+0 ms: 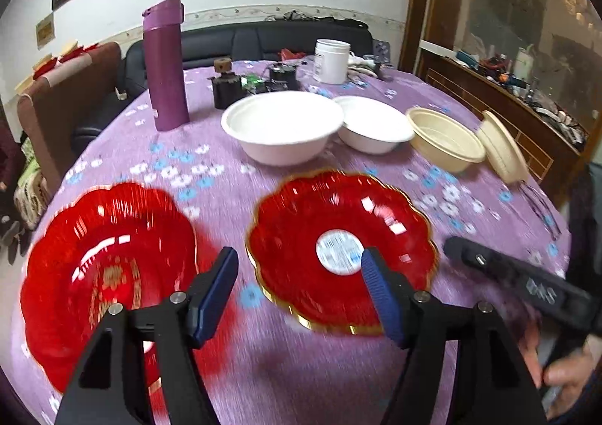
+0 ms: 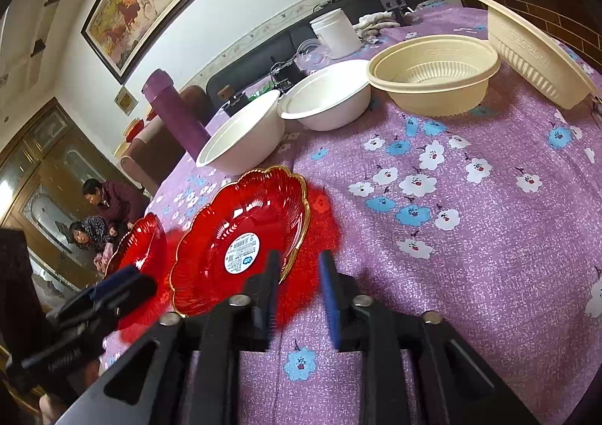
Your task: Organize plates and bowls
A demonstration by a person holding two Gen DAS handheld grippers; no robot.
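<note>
Two red scalloped plates lie on the purple tablecloth: one with a white sticker [image 1: 340, 248] [image 2: 240, 244] and one at the left [image 1: 105, 274] [image 2: 141, 242]. Behind them stand two white bowls [image 1: 282, 125] [image 1: 376, 129] [image 2: 244, 131] [image 2: 327, 97] and two beige bowls [image 1: 444, 139] [image 1: 502, 146] [image 2: 432, 71] [image 2: 538, 48], the far one tipped on its side. My left gripper [image 1: 301, 274] is open, hovering between the red plates. My right gripper [image 2: 299, 285] is open and empty at the sticker plate's near right edge; it also shows in the left wrist view [image 1: 519, 285].
A purple flask [image 1: 165, 63] [image 2: 177, 112] stands at the back left. A white jar [image 1: 331, 60] [image 2: 336, 33] and small dark items [image 1: 248, 84] sit at the table's far side. A sideboard [image 1: 526, 105] runs along the right. Two people [image 2: 101, 214] sit beyond the left edge.
</note>
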